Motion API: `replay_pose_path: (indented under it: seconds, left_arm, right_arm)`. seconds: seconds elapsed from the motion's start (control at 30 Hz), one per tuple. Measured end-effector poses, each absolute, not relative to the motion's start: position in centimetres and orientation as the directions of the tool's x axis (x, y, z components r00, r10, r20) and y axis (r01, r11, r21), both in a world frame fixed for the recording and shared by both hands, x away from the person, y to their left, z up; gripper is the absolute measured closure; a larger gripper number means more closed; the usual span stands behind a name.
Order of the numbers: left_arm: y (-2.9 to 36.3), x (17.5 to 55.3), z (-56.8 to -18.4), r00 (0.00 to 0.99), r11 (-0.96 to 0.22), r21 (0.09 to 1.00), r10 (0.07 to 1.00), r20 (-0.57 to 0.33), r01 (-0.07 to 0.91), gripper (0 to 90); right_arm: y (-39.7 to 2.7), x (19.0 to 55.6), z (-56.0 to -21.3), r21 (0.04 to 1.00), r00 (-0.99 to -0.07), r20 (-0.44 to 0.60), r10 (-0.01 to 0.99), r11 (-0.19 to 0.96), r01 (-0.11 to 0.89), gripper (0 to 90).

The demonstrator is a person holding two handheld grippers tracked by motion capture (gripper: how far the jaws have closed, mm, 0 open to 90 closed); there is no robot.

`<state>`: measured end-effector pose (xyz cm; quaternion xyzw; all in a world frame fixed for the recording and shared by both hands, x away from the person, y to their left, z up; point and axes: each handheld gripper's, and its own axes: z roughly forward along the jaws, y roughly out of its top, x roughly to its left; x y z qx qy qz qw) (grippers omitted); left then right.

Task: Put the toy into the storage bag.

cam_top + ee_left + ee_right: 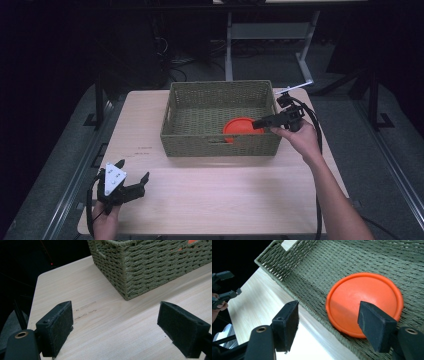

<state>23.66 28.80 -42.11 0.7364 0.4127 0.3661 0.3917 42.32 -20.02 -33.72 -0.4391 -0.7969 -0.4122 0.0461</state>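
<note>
We see the orange plate (242,127) lying flat in the woven basket (220,92), near its front right corner. The right gripper (258,123) hangs just above the plate, jaws wide and empty — the left gripper (133,181), equally wide, rests over the table (220,190), well apart.

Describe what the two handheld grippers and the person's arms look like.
Both grippers are black. The left gripper carries a grey three-cornered plate on top; the right gripper trails a black cable. Each has two flat, rectangular jaws with dark felt-like pads and a brass-ringed hole near the base. The forearms are bare, no sleeves showing.
</note>
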Motion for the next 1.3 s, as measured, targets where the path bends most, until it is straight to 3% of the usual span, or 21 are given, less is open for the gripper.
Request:
replay_pose_path:
  seconds: [0.87,1.3]
  left_arm:
    - [28.9,23.6,-42.1,0.387,-0.353,0.879,0.896,0.219,0.321,12.7]
    - [28.8,23.6,-42.1,0.386,-0.353,0.879,0.896,0.219,0.321,12.7]
  right_arm:
    - [-21.2,37.9,-32.9,0.67,-0.685,0.403,0.607,0.314,0.673,29.9]
    - [-22.7,35.4,-34.1,0.69,-0.708,0.395,0.585,0.32,0.649,28.1]
